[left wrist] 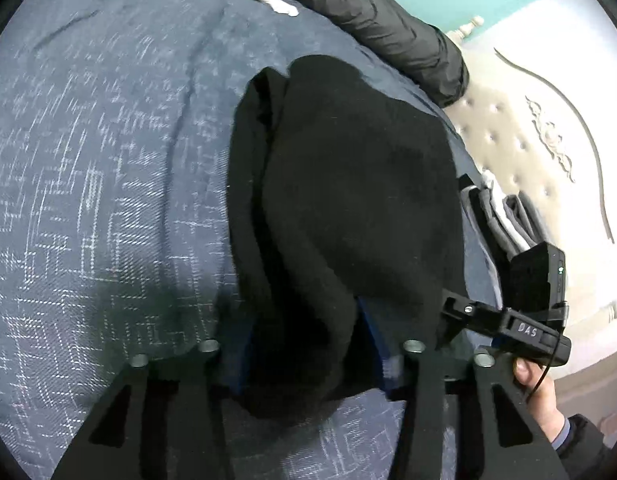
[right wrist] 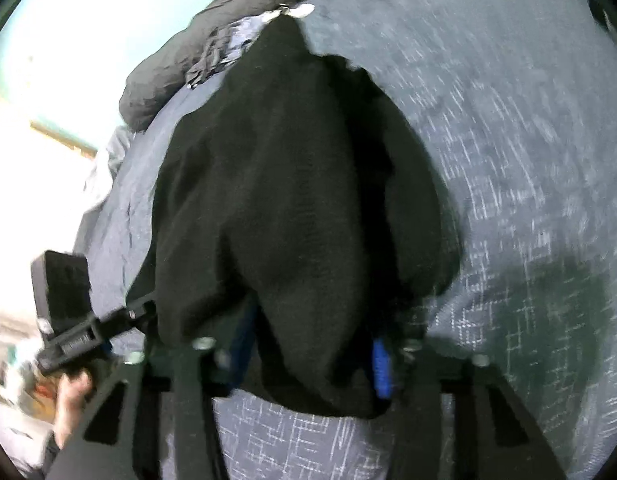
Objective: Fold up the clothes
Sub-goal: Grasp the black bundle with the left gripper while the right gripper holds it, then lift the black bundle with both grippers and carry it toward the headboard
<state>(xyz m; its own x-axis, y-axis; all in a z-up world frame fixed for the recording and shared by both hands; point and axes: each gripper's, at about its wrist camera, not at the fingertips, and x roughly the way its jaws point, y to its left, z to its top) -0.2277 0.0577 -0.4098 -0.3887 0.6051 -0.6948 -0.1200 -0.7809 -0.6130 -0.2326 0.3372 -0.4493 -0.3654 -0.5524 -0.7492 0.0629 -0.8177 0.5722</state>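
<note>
A wide bed takes up most of the room here, its blue-grey bedspread point(left wrist: 108, 160) flecked with pale threads, with a cream tufted headboard point(left wrist: 528, 152) at one side against a turquoise wall. A dark padded jacket point(left wrist: 372, 12) lies bunched along the far edge, and a small stack of folded clothes point(left wrist: 504, 216) sits near the headboard.

In the middle of the spread is the black knit garment point(left wrist: 348, 184), already doubled into a long, narrow bundle. Its long axis runs straight away from the person, the near end gathered up at the grippers and the far end pointing toward the jacket.

The left gripper point(left wrist: 308, 344) and the right gripper point(right wrist: 312, 348) sit side by side on that near end, each with a bunch of black cloth filling the gap between its blue pads. The jaws stand at a middling width, and they look closed onto the fabric rather than loose around it.

I would say a fold is in hand: the near edge is pinched, ready to be carried. The next move seems to call for lifting both corners evenly and laying them over toward the far end, keeping the edges square.
</note>
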